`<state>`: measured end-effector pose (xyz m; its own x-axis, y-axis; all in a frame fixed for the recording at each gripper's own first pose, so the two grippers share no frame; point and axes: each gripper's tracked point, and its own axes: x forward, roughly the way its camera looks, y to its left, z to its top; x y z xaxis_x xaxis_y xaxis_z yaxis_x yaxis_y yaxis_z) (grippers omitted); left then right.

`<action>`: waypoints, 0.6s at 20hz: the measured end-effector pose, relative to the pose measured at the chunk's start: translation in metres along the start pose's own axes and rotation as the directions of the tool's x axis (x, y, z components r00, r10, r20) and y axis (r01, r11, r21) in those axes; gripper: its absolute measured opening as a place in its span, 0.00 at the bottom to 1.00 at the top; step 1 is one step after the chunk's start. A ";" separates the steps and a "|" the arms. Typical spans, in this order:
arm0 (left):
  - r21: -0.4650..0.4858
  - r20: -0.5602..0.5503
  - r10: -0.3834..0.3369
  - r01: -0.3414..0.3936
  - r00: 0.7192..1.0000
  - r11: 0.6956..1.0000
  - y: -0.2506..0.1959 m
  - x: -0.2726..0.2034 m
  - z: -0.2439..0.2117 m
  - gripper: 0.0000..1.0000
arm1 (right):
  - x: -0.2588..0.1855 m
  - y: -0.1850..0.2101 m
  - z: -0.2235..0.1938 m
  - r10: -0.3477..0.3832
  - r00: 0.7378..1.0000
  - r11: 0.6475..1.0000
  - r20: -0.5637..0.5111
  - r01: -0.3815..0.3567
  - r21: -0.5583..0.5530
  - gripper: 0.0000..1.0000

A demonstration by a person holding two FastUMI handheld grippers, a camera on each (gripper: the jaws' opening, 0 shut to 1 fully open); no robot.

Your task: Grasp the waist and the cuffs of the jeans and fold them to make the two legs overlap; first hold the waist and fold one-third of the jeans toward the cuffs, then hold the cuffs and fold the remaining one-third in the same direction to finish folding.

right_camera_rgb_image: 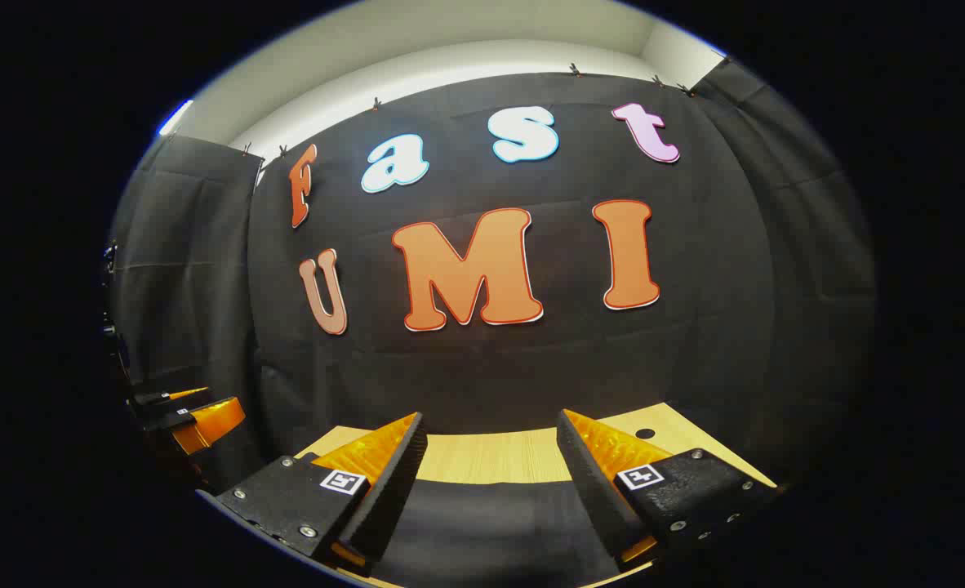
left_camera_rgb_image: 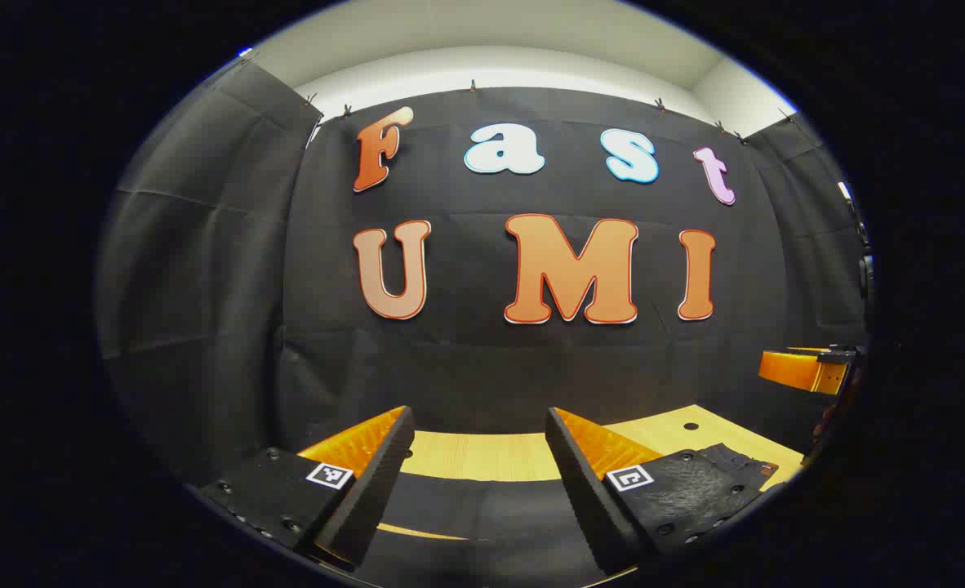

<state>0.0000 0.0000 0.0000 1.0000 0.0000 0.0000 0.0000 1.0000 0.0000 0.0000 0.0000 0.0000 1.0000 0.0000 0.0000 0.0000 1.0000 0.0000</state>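
Both grippers, left [left_camera_rgb_image: 478, 449] and right [right_camera_rgb_image: 491, 453], jaws wide apart, empty, above dark jeans [left_camera_rgb_image: 482, 523] on table [left_camera_rgb_image: 482, 457].

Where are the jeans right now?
The jeans lie dark on the wooden table, low in the left gripper view between the open left gripper fingers; in the right gripper view they lie below the open right gripper.

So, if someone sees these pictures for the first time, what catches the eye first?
First, each view's own open claw at the bottom: the left claw and the right claw. Beneath them lie dark jeans on a light wooden table, against the black cloth wall.
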 end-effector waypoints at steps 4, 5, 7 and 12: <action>-0.007 -0.001 0.008 -0.008 1.000 1.000 0.002 0.002 0.000 0.94 | 0.002 -0.011 -0.003 -0.017 1.000 1.000 -0.004 0.017 -0.002 1.00; -0.009 0.001 0.011 -0.011 1.000 1.000 0.003 0.001 0.000 0.94 | 0.001 -0.012 -0.003 -0.018 1.000 1.000 -0.004 0.018 0.005 1.00; -0.011 -0.002 0.017 -0.017 1.000 1.000 0.002 0.003 -0.002 0.96 | 0.002 -0.018 -0.003 -0.026 1.000 1.000 -0.005 0.026 0.009 1.00; -0.005 -0.014 0.030 -0.030 0.999 1.000 0.005 0.000 -0.001 0.97 | 0.003 -0.018 -0.011 -0.020 0.999 1.000 -0.033 0.021 0.014 0.97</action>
<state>-0.0001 0.0053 -0.0014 0.9994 0.0304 -0.0136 -0.0304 0.9995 -0.0046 0.0026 -0.0180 -0.0114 0.9992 -0.0203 -0.0333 0.0208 0.9997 0.0142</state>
